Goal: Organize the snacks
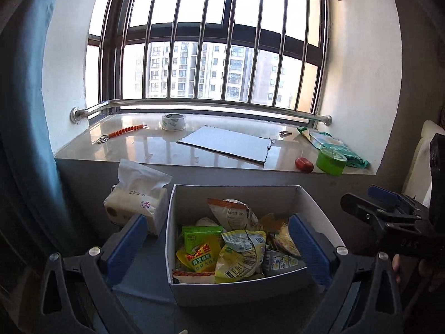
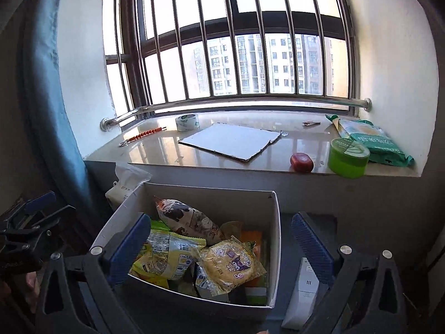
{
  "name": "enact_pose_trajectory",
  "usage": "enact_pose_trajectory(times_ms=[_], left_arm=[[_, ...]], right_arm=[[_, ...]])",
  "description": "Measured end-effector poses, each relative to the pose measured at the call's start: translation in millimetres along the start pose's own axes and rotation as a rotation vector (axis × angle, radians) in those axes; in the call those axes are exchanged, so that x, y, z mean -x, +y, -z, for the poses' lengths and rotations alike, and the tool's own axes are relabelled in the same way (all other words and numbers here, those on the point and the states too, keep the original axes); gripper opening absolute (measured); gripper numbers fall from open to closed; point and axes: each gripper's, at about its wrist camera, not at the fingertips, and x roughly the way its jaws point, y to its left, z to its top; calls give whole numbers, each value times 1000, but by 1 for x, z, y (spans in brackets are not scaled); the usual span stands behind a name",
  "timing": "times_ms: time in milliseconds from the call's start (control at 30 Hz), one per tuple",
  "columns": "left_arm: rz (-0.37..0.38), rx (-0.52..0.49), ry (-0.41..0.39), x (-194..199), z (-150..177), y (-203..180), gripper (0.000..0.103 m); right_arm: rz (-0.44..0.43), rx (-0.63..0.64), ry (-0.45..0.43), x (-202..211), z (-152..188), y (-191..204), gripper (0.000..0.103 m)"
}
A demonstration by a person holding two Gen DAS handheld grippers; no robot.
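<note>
A white open box (image 1: 236, 188) stands on the dark table below the window sill, filled with snack packets. Among them are a green and yellow packet (image 1: 200, 250), a pale yellow packet (image 1: 242, 253) and an orange-topped bag (image 1: 233, 214). My left gripper (image 1: 219, 247) hovers in front of the box, open, with nothing in it. In the right wrist view the same box (image 2: 194, 192) holds a round yellow cake packet (image 2: 230, 261) and a brown and white bag (image 2: 189, 220). My right gripper (image 2: 221, 246) is open and holds nothing. Each gripper shows at the edge of the other's view: right gripper (image 1: 370, 199), left gripper (image 2: 36, 208).
A tissue pack (image 1: 139, 197) sits left of the box and a white device (image 2: 303, 292) lies right of it. The sill (image 1: 155, 150) carries a tape roll (image 1: 173, 122), a cardboard sheet (image 1: 228, 143), a red object (image 1: 304, 164), a green tub (image 1: 331, 161) and a green packet (image 2: 375, 142). A blue curtain (image 1: 27, 111) hangs left.
</note>
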Motion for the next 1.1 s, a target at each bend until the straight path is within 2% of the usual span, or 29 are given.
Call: enact_pose_trajectory(times_ms=[67,133,233,367,467,567,633,900,1033,1100], left_arm=[[66,27,0,16,5,-1,103],[101,27,-6,32,10,-4,103],[89,24,-12,55,22,-11,103],[75,35,7,80,40,-15,103],[10,15,25,96,52,-22,103],[59,15,60,104,62,-27,103],[46,-1,69,105,65,-33,103],[60,-25,83,106,68,-45,103],[26,-42,82,107,67,-46,103],[33,-40,90,107,68,-46,103]], right_arm=[[27,6,-7,16,3,9,103],[40,35,-28,34,9,18,103],[1,68,-53,60,24,28,103],[8,64,-17,86,49,33,103],[-24,28,-1,104,67,31,103],[-26,-17,22,118,81,27,103],[-37,-39,39,123,88,26,103],[-19,-3,21,137,89,31,103],[-13,1,22,137,89,30,103],[-11,4,26,136,89,30,103]])
